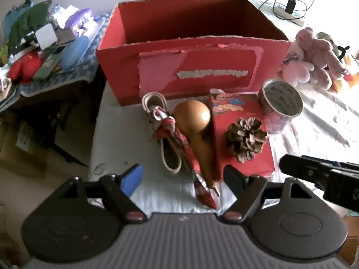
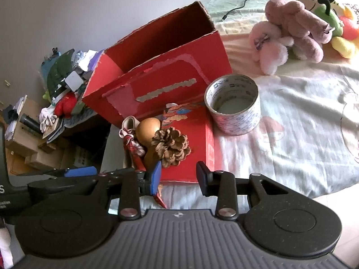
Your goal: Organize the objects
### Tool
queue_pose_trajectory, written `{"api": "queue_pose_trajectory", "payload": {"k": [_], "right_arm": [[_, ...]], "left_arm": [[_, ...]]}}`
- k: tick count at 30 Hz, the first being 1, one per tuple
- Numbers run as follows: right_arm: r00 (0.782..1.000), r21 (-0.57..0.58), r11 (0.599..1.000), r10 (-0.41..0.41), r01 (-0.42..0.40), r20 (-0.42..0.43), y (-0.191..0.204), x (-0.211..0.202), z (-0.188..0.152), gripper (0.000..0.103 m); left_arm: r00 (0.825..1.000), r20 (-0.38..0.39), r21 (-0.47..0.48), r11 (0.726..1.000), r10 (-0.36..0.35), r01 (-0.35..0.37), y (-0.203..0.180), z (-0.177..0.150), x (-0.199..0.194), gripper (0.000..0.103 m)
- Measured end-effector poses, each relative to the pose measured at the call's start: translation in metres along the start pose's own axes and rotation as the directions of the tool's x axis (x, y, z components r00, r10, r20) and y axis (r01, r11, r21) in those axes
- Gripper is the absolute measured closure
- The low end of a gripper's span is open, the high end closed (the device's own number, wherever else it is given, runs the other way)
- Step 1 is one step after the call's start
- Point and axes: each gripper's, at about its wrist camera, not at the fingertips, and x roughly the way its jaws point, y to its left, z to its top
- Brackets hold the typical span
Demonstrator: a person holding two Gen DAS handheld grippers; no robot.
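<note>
Both grippers open and empty above the items awaiting sorting

Left gripper point(image 1: 182, 176) stands wide, straddling the gourd point(image 1: 197, 132) and the folded red umbrella point(image 1: 179, 139), probably lined up for a pick; right gripper point(image 2: 179, 174) stands narrower, holding nothing, near the pine cone point(image 2: 171, 146); the cone, brown with open scales, rests on a flat red packet point(image 2: 197, 134) in front of the open red box point(image 2: 157, 78), with the tape roll point(image 2: 233, 105) beside it.

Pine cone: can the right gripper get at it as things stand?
Probably yes. The pine cone sits in the open on the flat red box, just ahead of the right gripper, whose jaws are apart and empty. Only the gourd crowds it on one side.
</note>
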Motion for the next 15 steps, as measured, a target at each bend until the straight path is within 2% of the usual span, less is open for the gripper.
{"api": "queue_pose_trajectory", "payload": {"k": [6,11,15], "right_arm": [[0.999,0.046,0.998,0.040,-0.039,-0.015,-0.003,0.015,0.008,0.067],[0.996,0.078,0.994,0.084,-0.083,-0.017,-0.006,0.024,0.018,0.066],[0.996,0.074,0.994,0.082,-0.080,-0.030,-0.007,0.034,0.026,0.066]], "left_arm": [[0.996,0.037,0.011,0.997,-0.076,0.076,0.002,-0.004,0.002,0.023],[0.981,0.079,0.024,0.984,-0.176,0.175,0.006,-0.002,0.002,0.026],[0.967,0.100,0.042,0.972,-0.234,0.231,0.001,0.004,0.005,0.027]]}}
